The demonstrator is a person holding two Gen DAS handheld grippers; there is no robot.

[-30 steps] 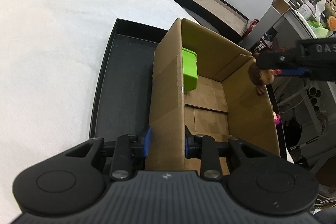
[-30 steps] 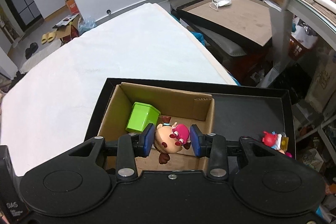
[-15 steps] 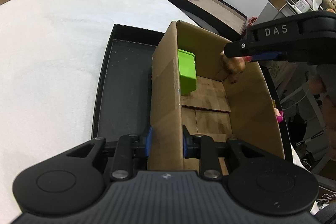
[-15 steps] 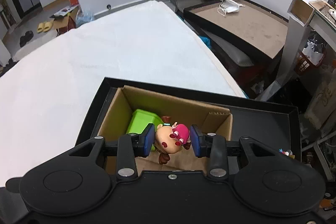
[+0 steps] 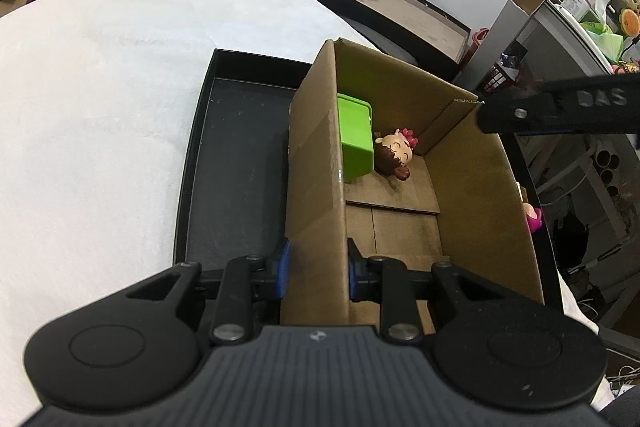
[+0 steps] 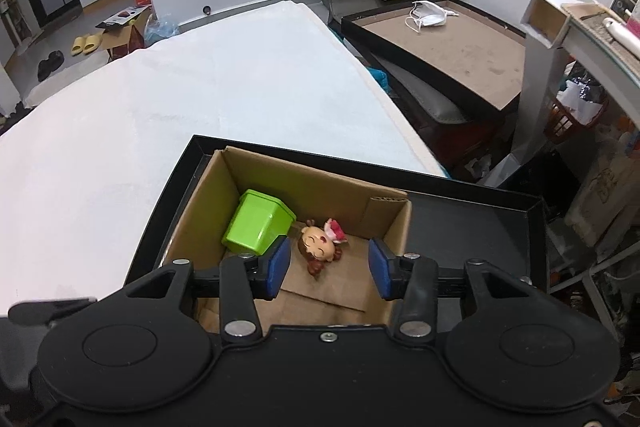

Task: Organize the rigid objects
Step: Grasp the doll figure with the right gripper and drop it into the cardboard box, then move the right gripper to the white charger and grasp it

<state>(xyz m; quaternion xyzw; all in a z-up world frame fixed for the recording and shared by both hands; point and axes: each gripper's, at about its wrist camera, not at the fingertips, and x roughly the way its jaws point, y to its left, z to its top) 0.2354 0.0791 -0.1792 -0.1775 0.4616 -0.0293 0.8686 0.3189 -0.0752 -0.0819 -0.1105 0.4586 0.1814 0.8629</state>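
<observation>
Left gripper point(image 5: 316, 269) clamped on the near wall of the cardboard box point(image 5: 316, 163), one blue pad outside, one inside. Right gripper point(image 6: 329, 269) poised above the box point(image 6: 384, 235), jaws opening, nothing pinched between them. Doll point(image 6: 320, 247) lying face up on the box floor, free of both pads, just beside the green tub point(image 6: 258, 223) tipped on its side near the far corner. Box standing in a black tray point(image 5: 236, 155) on a white cloth point(image 5: 100, 99). Another small toy point(image 5: 534, 217) outside the box's right wall.
</observation>
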